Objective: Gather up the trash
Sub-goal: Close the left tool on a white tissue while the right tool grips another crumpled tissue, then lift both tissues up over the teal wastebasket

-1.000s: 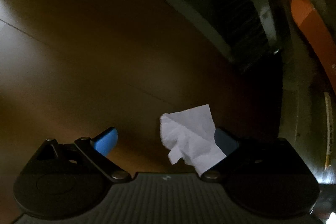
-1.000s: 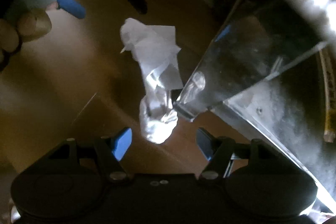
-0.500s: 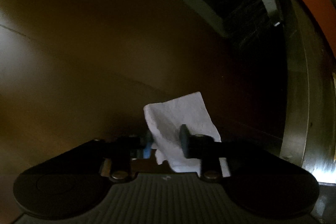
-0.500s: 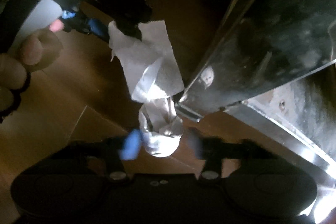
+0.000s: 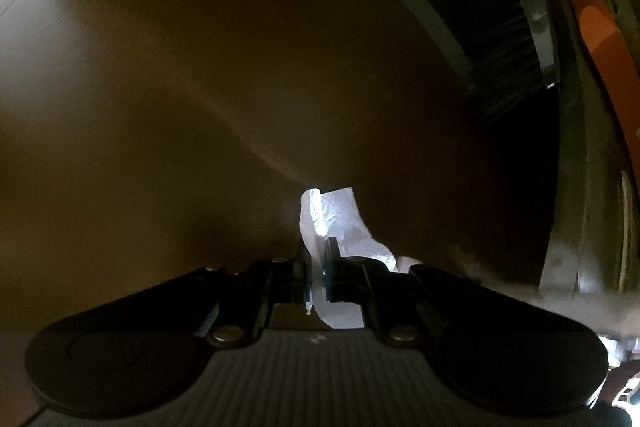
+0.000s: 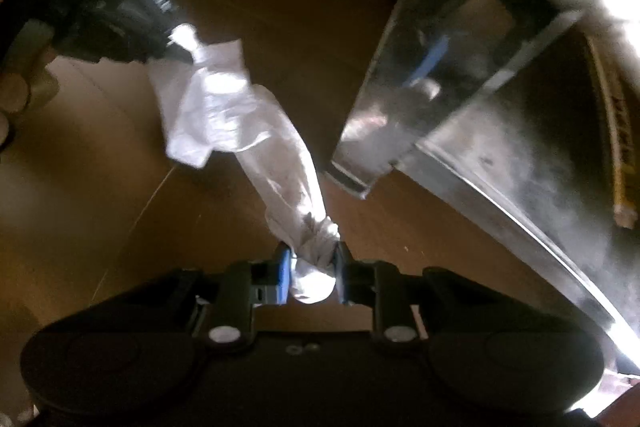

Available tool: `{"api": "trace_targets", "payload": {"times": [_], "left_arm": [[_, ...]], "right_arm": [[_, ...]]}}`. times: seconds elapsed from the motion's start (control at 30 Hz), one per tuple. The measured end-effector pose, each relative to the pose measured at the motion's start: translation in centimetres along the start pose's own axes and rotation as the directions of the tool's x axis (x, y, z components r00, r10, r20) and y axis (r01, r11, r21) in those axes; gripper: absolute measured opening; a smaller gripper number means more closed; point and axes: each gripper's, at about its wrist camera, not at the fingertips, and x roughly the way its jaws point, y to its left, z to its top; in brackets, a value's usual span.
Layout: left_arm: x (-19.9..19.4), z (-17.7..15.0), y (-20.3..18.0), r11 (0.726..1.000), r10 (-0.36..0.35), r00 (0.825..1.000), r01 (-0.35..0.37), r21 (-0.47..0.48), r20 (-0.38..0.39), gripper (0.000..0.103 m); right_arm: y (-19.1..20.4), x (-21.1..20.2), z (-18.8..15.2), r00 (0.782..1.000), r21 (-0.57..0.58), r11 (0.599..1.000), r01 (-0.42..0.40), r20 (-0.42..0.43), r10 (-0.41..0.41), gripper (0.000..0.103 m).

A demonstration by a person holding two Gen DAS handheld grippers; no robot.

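Note:
A crumpled white tissue (image 6: 224, 115) hangs stretched between my two grippers above a brown wooden floor (image 6: 80, 187). In the right wrist view my right gripper (image 6: 310, 263) is closing its jaws on the twisted lower end, and the pads press on it. My left gripper (image 6: 176, 43) comes in from the upper left and pinches the tissue's other end. In the left wrist view the left gripper (image 5: 318, 255) is shut on the tissue (image 5: 332, 215), which sticks up between and past its black fingers.
A shiny metallic object (image 6: 440, 87) stands close to the right of the tissue. A dark grey brush-like object (image 5: 460, 7) and an orange piece (image 5: 604, 39) lie at the upper right. A hand (image 6: 16, 95) shows at the left edge.
Both grippers went from wide open to closed on the tissue. It lay loose on the floor and now is pulled taut between them. The left gripper moved over it.

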Motion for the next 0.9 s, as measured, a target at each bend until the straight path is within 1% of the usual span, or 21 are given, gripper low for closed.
{"api": "trace_targets", "payload": {"times": [0.17,0.3,0.33,0.43,0.47,0.57,0.73,0.8,0.9], "left_arm": [[-4.7,-3.4,2.3,1.000,0.013,1.000,-0.013,-0.016,0.001,0.006],[-10.5,-6.6,3.6,0.999,0.030,0.999,-0.030,-0.024,0.017,0.006],[-11.6,-6.6,3.9,0.999,0.032,0.999,-0.031,-0.025,0.024,0.006],[-16.8,-7.6,4.2,0.999,0.026,0.997,-0.024,-0.029,0.069,0.006],[-18.3,-8.3,4.3,0.999,0.024,0.996,-0.021,-0.027,0.086,0.006],[-22.7,-9.2,3.2,1.000,0.025,0.989,-0.022,-0.019,0.144,0.006],[-30.1,-9.8,1.0,1.000,0.014,0.968,-0.017,0.008,0.249,0.006],[-32.6,-9.8,-0.8,0.999,0.006,0.957,-0.017,0.037,0.290,0.006],[-37.3,-10.3,-3.0,0.996,-0.006,0.934,-0.028,0.090,0.358,0.006]], "right_arm": [[-0.3,-4.3,-1.7,1.000,-0.052,0.998,-0.026,0.008,0.026,0.020],[0.2,-9.5,-3.7,0.998,-0.118,0.992,-0.042,0.049,0.048,0.020],[0.2,-10.9,-4.1,0.997,-0.130,0.991,-0.043,0.064,0.052,0.020],[-0.3,-15.1,-5.7,0.992,-0.132,0.990,-0.055,0.105,0.069,0.020],[0.2,-16.9,-5.4,0.989,-0.135,0.989,-0.056,0.126,0.074,0.020],[-0.4,-21.6,-6.5,0.979,-0.143,0.989,-0.046,0.192,0.073,0.020],[-1.3,-28.9,-8.1,0.954,-0.113,0.993,-0.028,0.293,0.060,0.020],[-1.7,-30.8,-8.7,0.942,-0.097,0.995,-0.028,0.331,0.058,0.020],[-2.5,-34.6,-9.7,0.918,-0.073,0.997,-0.021,0.394,0.048,0.020]]}}
